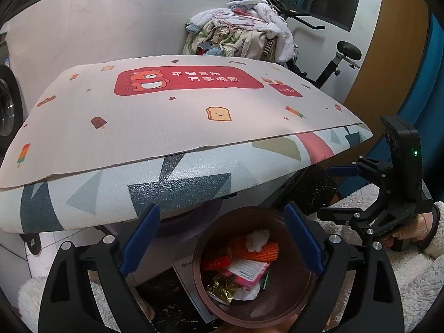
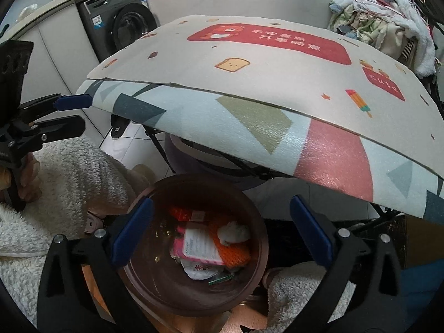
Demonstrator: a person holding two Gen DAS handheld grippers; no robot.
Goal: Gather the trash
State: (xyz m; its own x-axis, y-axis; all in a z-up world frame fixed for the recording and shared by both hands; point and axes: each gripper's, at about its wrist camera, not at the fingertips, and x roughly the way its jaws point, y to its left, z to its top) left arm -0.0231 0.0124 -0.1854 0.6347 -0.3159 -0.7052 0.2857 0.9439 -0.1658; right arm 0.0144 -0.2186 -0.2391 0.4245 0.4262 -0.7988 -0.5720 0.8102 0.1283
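A round brown bin stands on the floor below the table's front edge. It holds a crumpled white tissue, an orange foam net, a pink packet, a red pack and gold foil. My left gripper hangs open above the bin with nothing between its blue pads. Also above the bin, my right gripper stands wide open and empty, the tissue lying in the bin below it. Each gripper also shows at the edge of the other's view.
A folding table under a cartoon-print mat overhangs the bin's far side. A washing machine stands back left; a clothes pile and an exercise bike back right. Fleece sleeves flank the bin.
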